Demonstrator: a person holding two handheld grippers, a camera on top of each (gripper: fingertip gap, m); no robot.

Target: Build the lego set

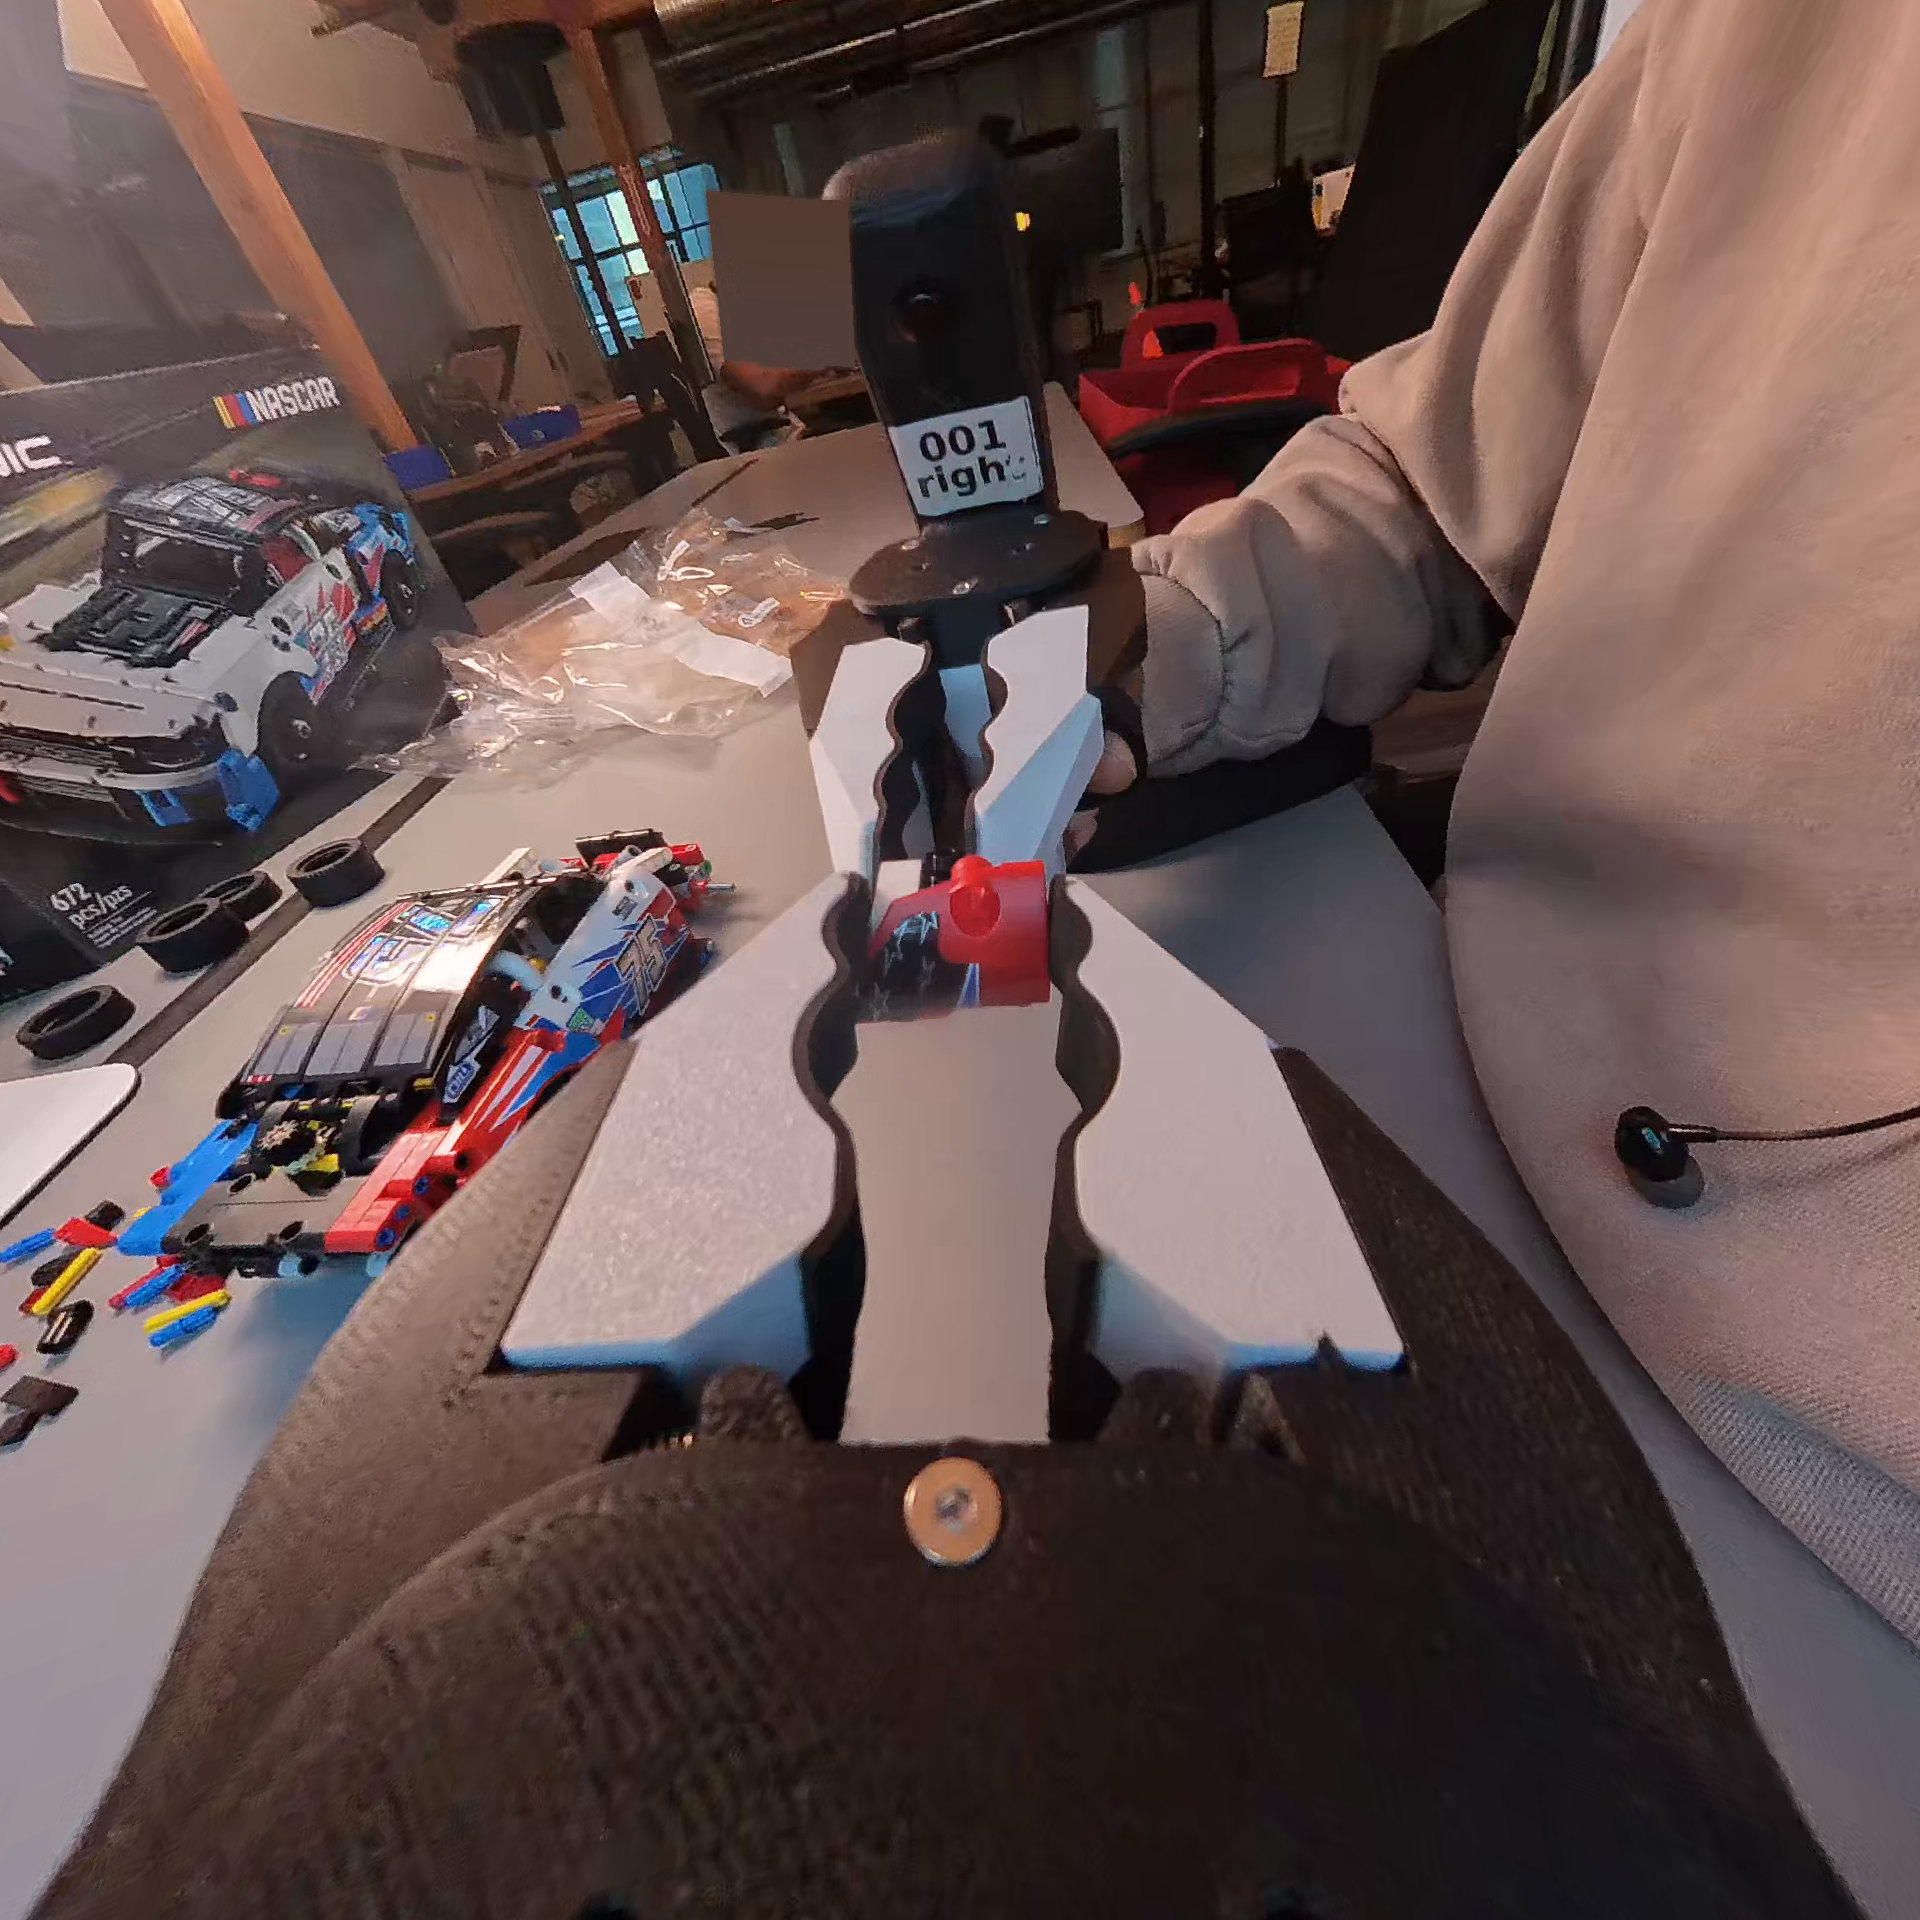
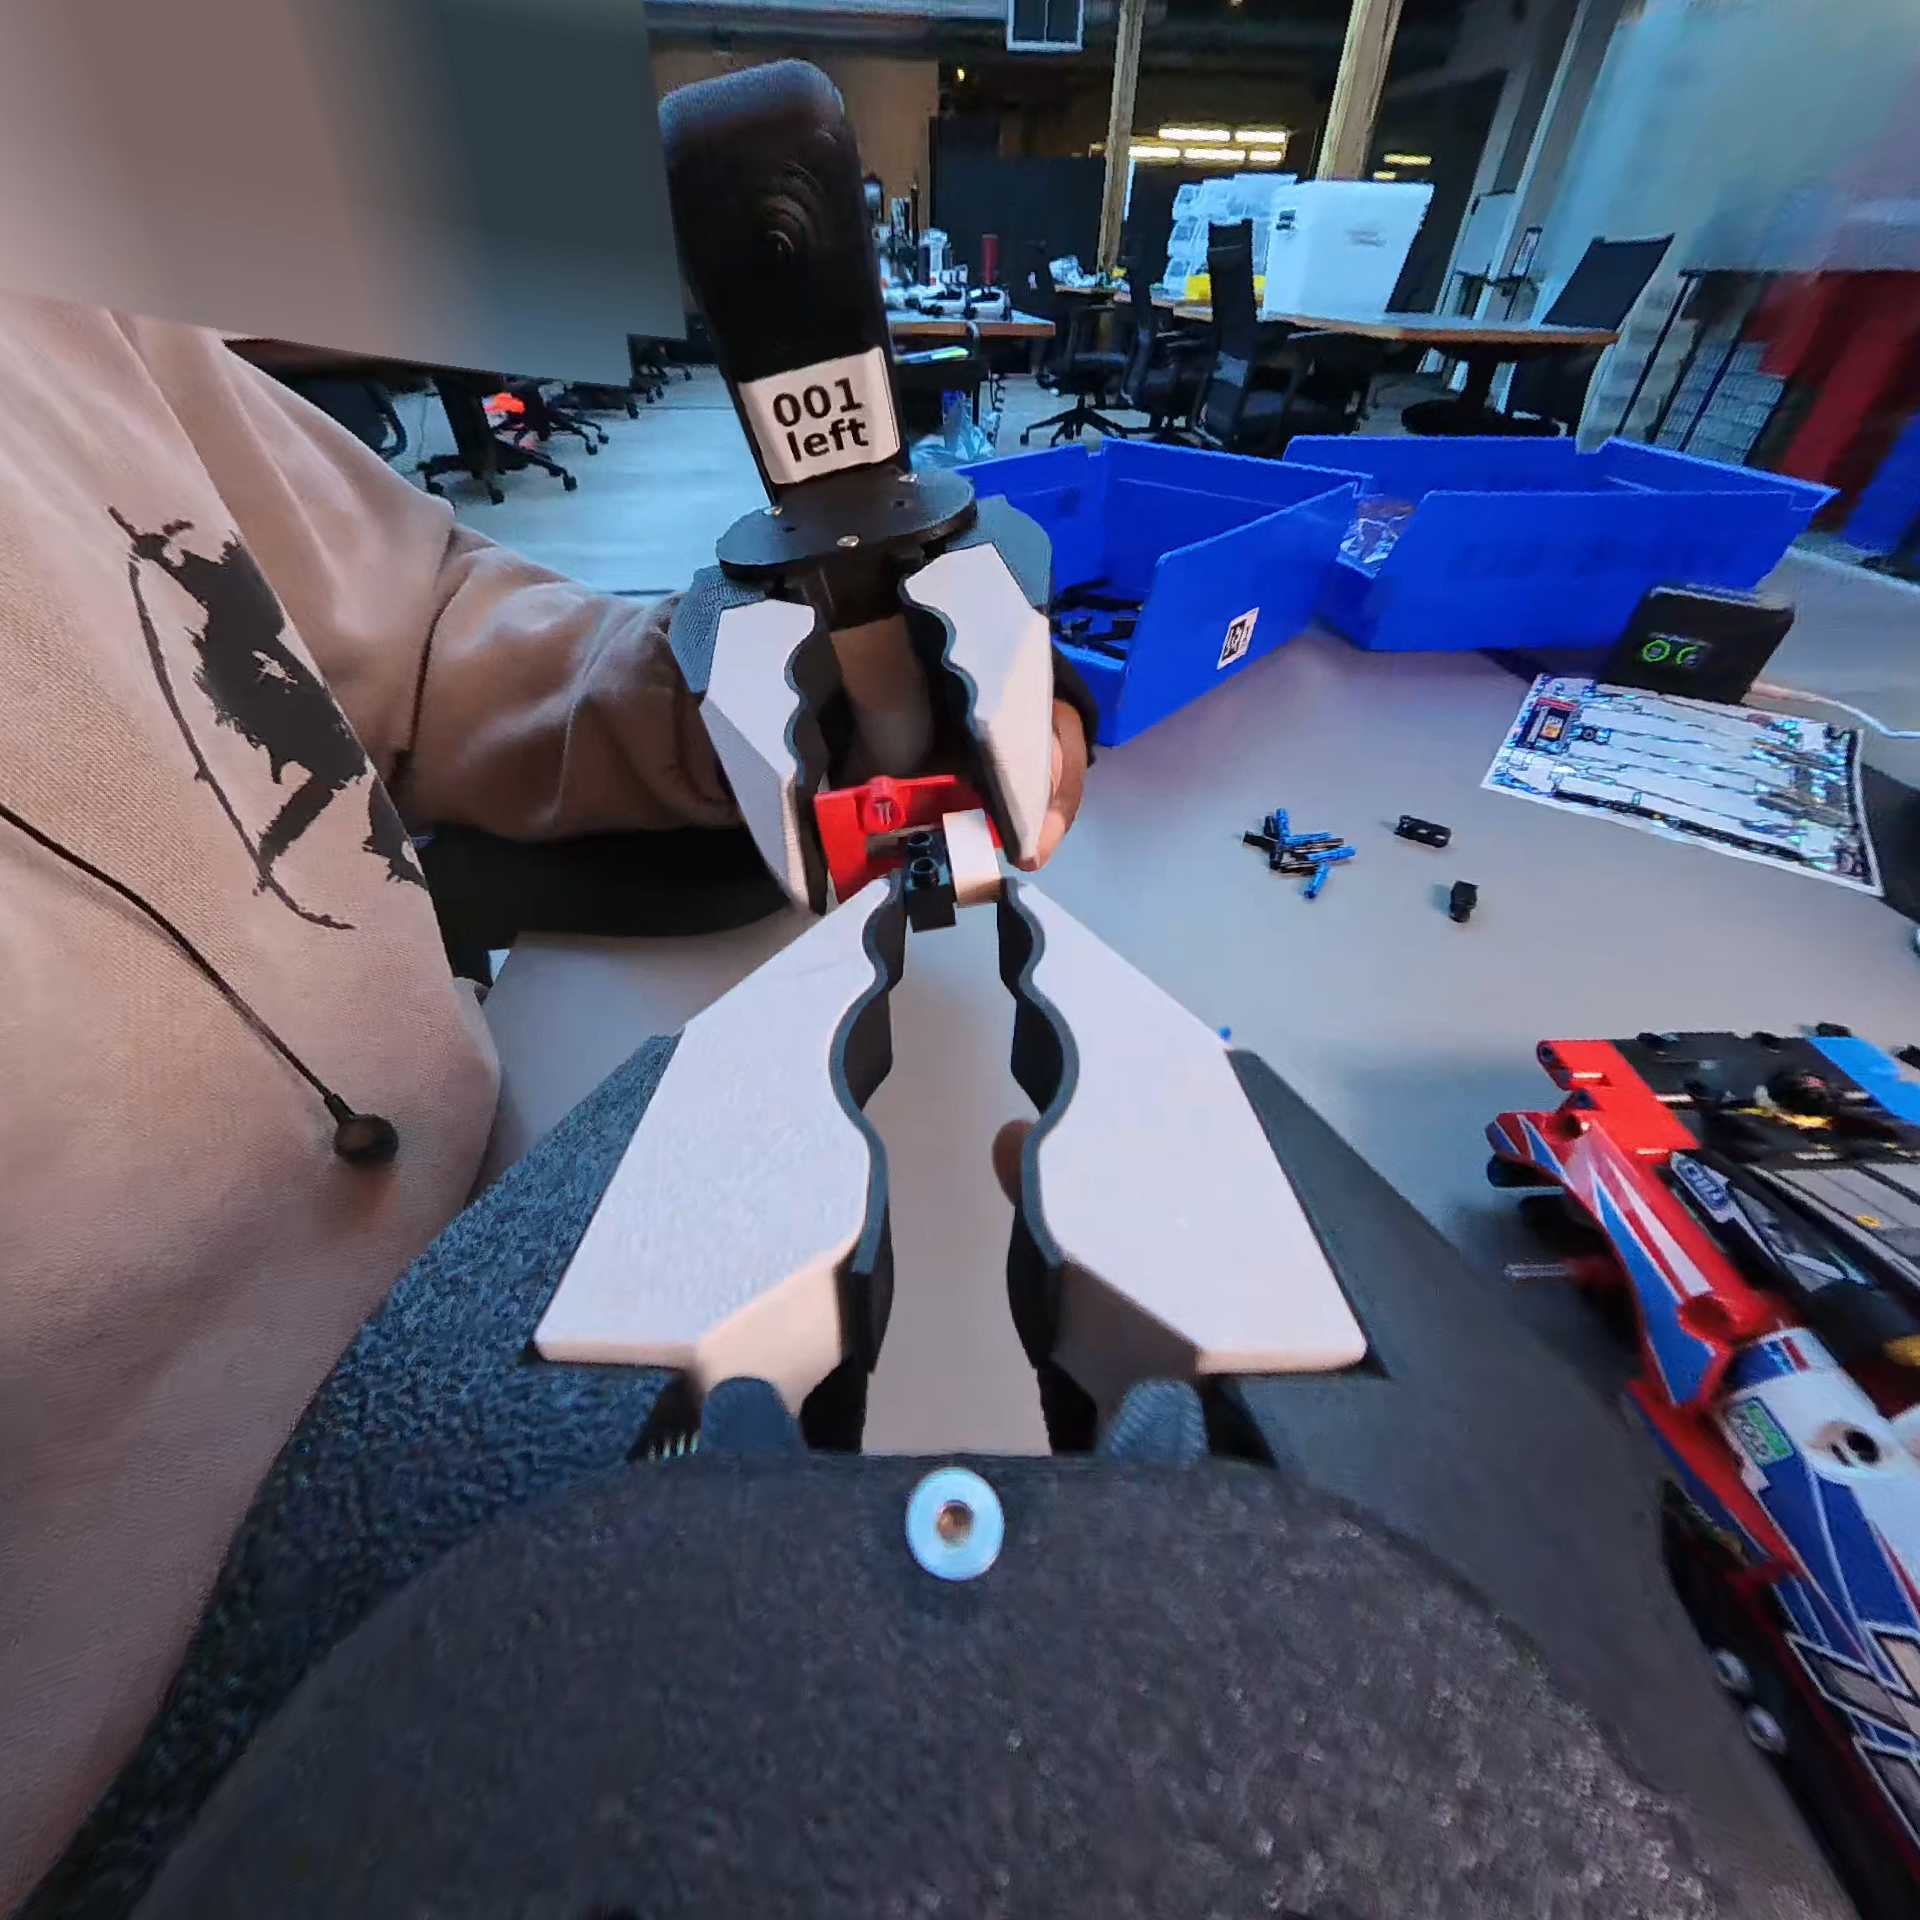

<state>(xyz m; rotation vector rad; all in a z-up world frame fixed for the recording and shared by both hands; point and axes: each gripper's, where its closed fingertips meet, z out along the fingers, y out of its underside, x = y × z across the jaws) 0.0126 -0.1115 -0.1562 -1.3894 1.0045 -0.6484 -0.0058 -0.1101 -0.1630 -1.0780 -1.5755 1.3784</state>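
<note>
My left gripper (image 1: 956, 925) is shut on a red panel piece (image 1: 982, 935) with a star sticker, held above the grey table (image 1: 1247, 935). My right gripper (image 1: 930, 847) faces it tip to tip. In the right wrist view, my right gripper (image 2: 940, 899) is shut on a small black connector piece (image 2: 928, 883) that touches the red panel piece (image 2: 883, 821) held in the left gripper (image 2: 914, 831). A whitish part (image 2: 971, 842) sits beside the black piece; I cannot tell what it belongs to. The part-built race car (image 1: 468, 1039) lies to the left and also shows in the right wrist view (image 2: 1766, 1299).
The set's box (image 1: 187, 623) stands at the far left, with black tyres (image 1: 332, 871) and loose pins (image 1: 83, 1278) before it. Empty plastic bags (image 1: 623, 644) lie behind. Blue bins (image 2: 1247, 582), a sticker sheet (image 2: 1683, 790) and loose pins (image 2: 1299, 836) lie beyond. The person's torso (image 1: 1662, 935) is close. The grippers are tip to tip, or close to it. The part-built race car (image 1: 468, 1039) is about 15 centimetres from both grippers' fingertips. Seen from the right wrist view (image 2: 1760, 1211) as well.
</note>
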